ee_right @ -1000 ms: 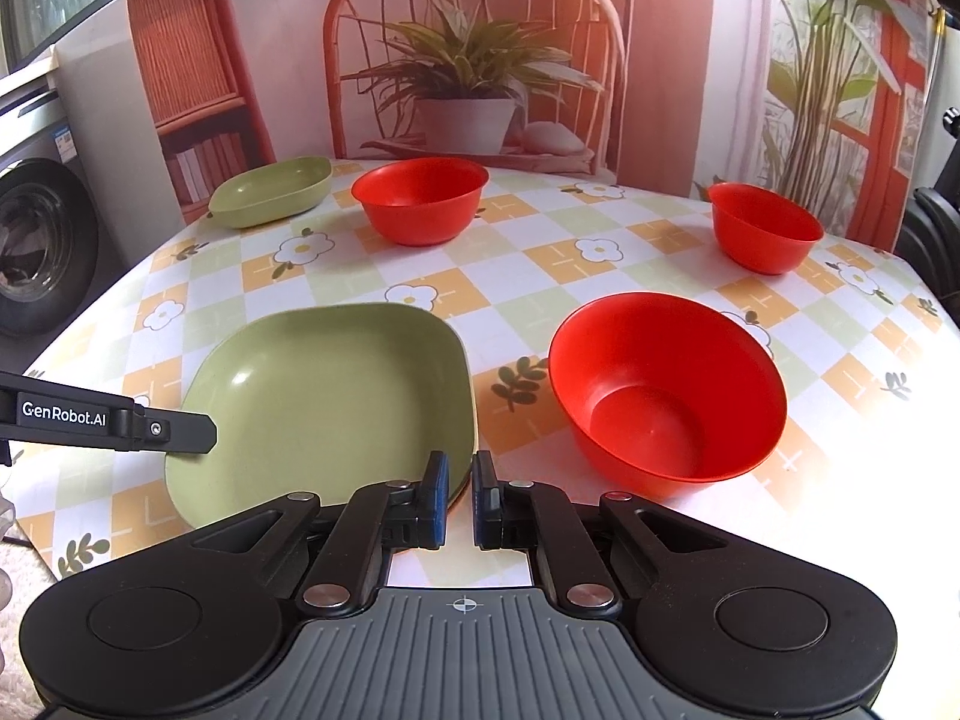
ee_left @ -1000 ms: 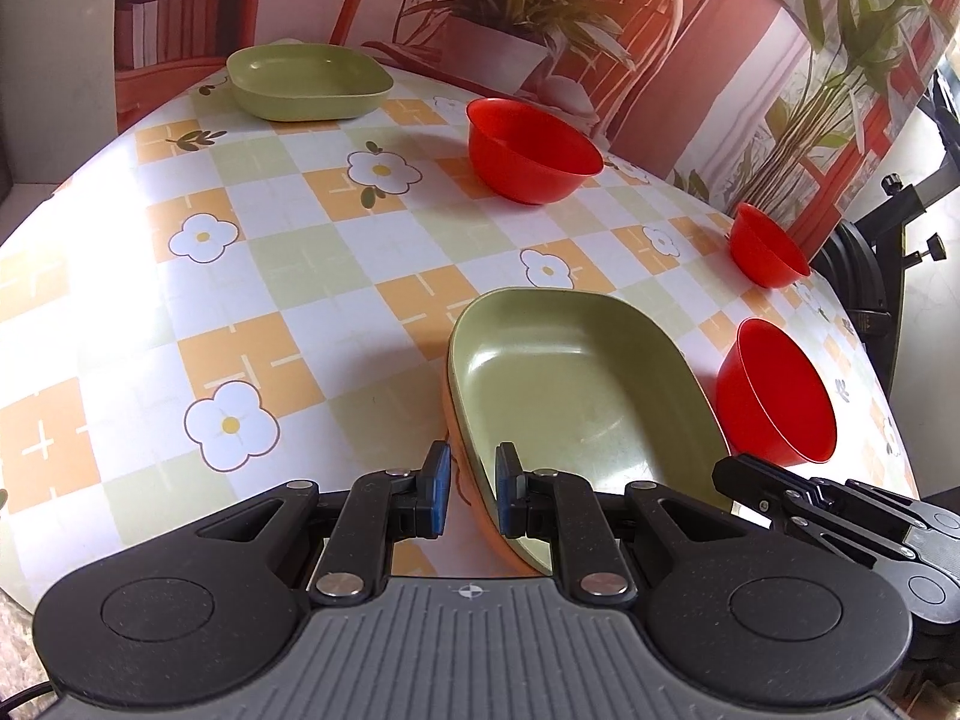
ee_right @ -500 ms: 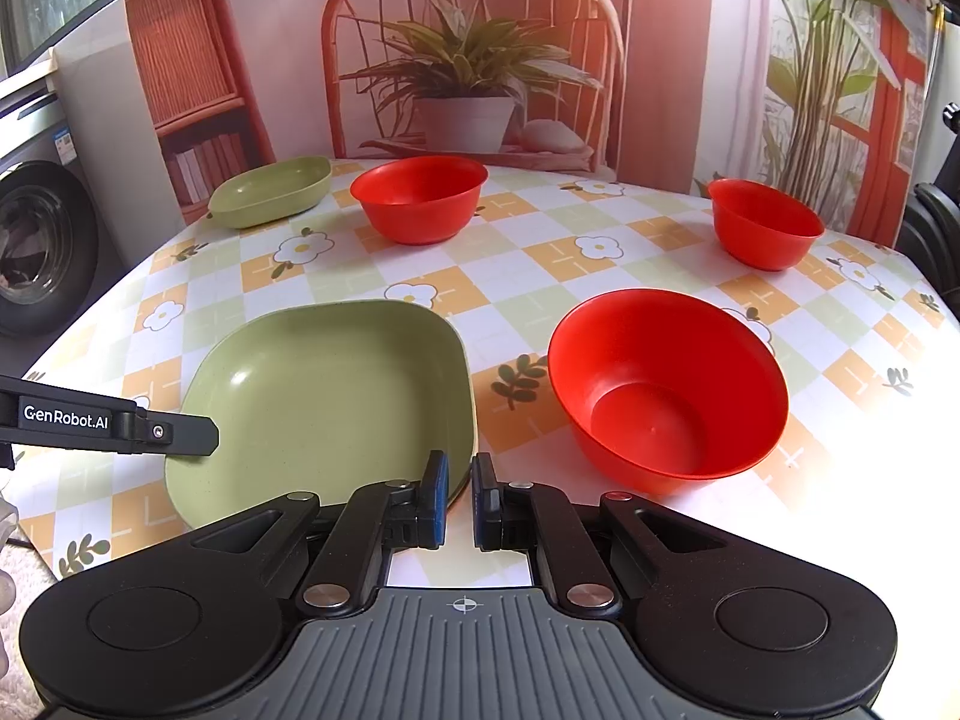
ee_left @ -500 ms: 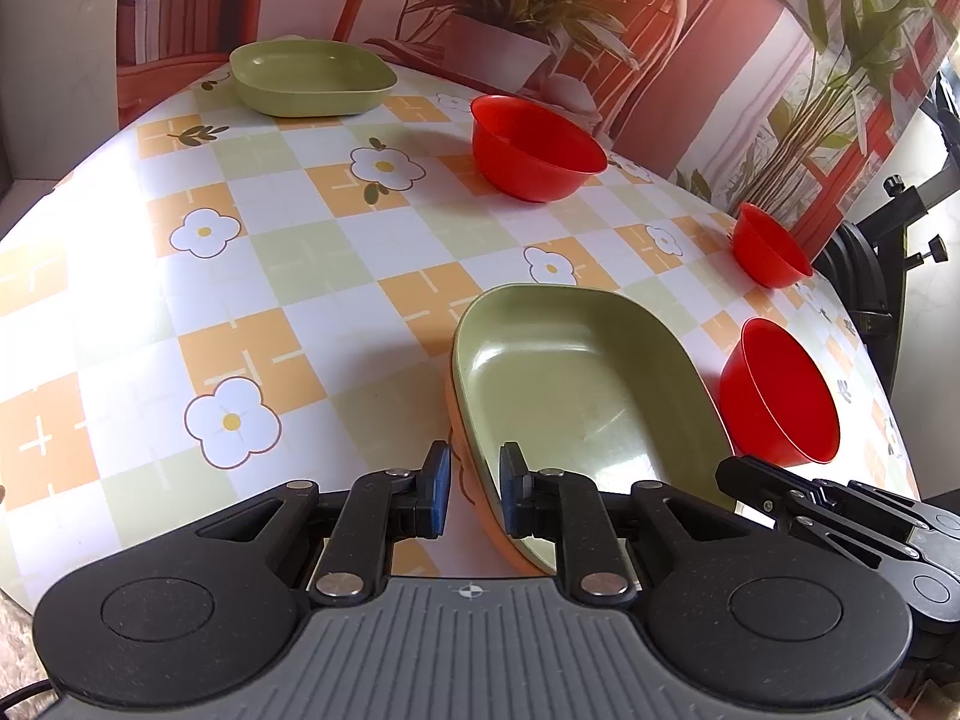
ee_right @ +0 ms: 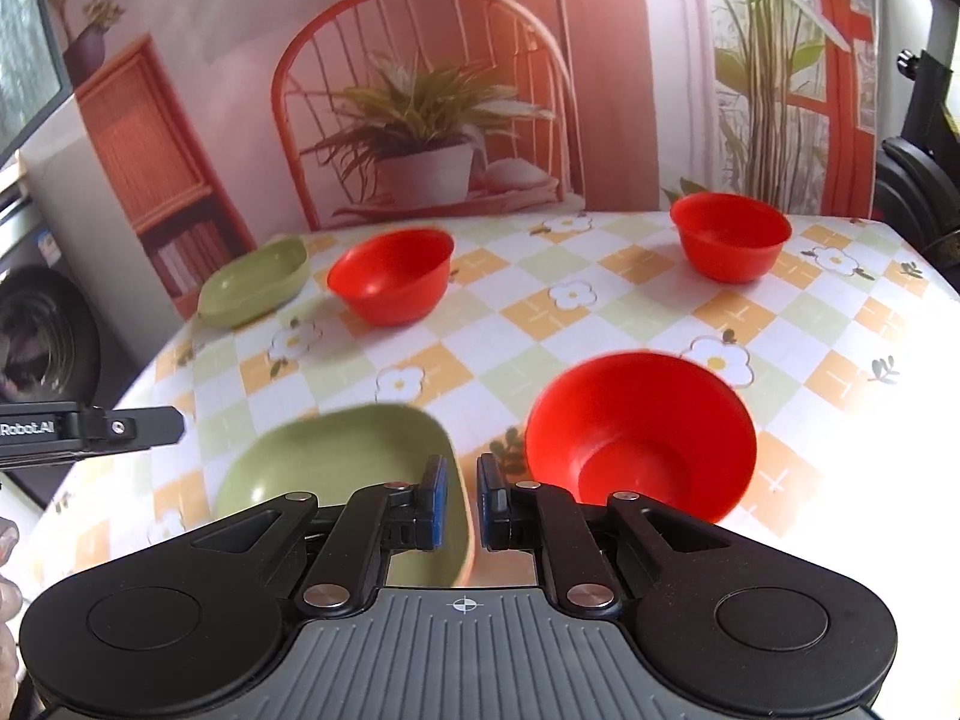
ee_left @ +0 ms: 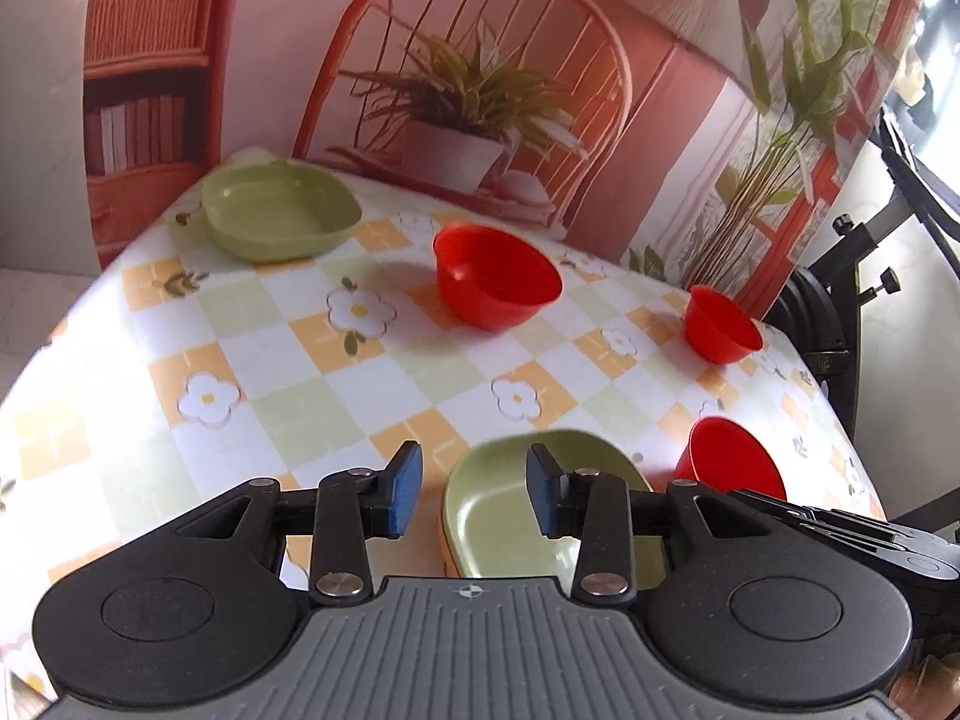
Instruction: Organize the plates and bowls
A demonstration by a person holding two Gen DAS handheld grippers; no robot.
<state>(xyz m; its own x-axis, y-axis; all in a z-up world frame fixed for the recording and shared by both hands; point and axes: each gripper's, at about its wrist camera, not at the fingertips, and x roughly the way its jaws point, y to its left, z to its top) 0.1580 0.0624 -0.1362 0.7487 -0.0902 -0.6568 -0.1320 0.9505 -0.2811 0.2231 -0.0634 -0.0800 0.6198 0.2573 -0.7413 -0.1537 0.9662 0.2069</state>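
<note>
The near green plate (ee_left: 510, 510) is half hidden behind the left gripper (ee_left: 474, 495), its rim blurred. In the right wrist view, the near red bowl (ee_right: 642, 438) loses its front edge behind the right gripper (ee_right: 461, 501). A fingertip (ee_right: 7, 540) is cut off at the left edge.

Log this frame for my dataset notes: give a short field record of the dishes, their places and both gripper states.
surface: checked floral tablecloth
plates: near green square plastic plate; far green square plastic plate
bowls: three red round plastic bowls, near, middle, far right
stacking: none, all apart
left hand-held gripper: open, over near plate's rim, not gripping
right hand-held gripper: nearly shut, empty
</note>
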